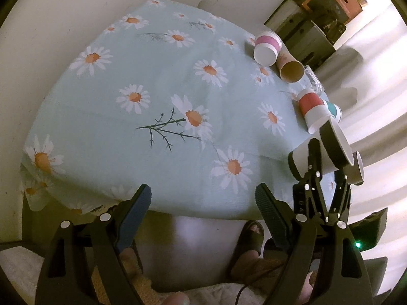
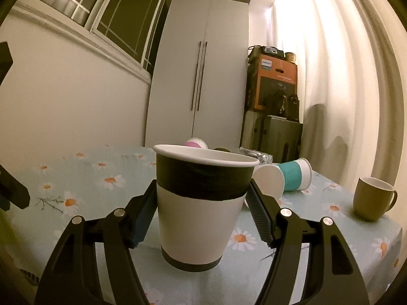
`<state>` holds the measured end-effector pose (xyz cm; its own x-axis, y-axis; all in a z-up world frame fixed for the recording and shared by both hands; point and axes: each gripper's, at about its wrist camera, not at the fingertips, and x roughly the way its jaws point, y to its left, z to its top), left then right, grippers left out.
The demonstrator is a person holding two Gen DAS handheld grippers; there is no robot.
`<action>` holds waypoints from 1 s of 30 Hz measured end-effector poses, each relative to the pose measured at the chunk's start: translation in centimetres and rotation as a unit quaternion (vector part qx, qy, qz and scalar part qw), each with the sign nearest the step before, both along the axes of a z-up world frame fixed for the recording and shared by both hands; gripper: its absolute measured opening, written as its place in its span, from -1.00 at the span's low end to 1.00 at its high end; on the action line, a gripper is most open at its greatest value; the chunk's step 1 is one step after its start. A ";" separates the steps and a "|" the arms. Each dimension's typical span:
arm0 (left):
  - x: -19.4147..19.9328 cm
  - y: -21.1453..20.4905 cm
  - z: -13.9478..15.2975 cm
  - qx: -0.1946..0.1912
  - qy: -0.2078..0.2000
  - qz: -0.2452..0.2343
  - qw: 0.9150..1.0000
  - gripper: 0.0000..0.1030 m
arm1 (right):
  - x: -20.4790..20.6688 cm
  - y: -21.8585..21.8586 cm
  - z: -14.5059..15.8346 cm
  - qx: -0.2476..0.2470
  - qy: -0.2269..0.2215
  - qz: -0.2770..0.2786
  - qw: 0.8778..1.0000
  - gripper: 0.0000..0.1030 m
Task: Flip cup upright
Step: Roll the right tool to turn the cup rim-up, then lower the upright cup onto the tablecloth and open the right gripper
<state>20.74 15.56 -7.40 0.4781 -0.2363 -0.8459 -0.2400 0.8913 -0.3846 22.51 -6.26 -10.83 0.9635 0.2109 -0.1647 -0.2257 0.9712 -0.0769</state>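
A black-and-white paper cup (image 2: pixel 201 206) stands upright on the daisy tablecloth (image 2: pixel 76 178), between the fingers of my right gripper (image 2: pixel 201 208). The left pad touches its side; a thin gap shows at the right pad. The same cup (image 1: pixel 323 155) and right gripper (image 1: pixel 324 152) show at the table's right edge in the left wrist view. My left gripper (image 1: pixel 203 200) is open and empty, held above the table's near edge.
Several paper cups lie on their sides at the right: a pink one (image 1: pixel 267 48), a brown one (image 1: pixel 290 68), a red one (image 1: pixel 313 109) and a teal one (image 2: pixel 292 176). An olive mug (image 2: pixel 372 198) stands at the far right. A wardrobe (image 2: pixel 201 76) and stacked boxes (image 2: pixel 277 86) stand behind.
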 end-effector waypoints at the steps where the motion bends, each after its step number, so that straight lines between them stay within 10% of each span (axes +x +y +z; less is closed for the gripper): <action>1: 0.0 0.0 -0.1 0.000 0.000 -0.001 1.000 0.59 | 0.0 0.1 -0.1 -0.003 0.000 0.000 1.000 0.32; 16: 0.2 -0.1 -0.2 0.002 0.001 -0.003 1.000 0.59 | -0.1 0.6 -0.4 -0.014 0.008 0.006 1.000 0.34; 30: 0.0 -0.1 0.3 0.013 -0.014 -0.010 1.000 0.59 | -1.6 -0.7 1.5 0.001 0.045 0.026 0.999 0.90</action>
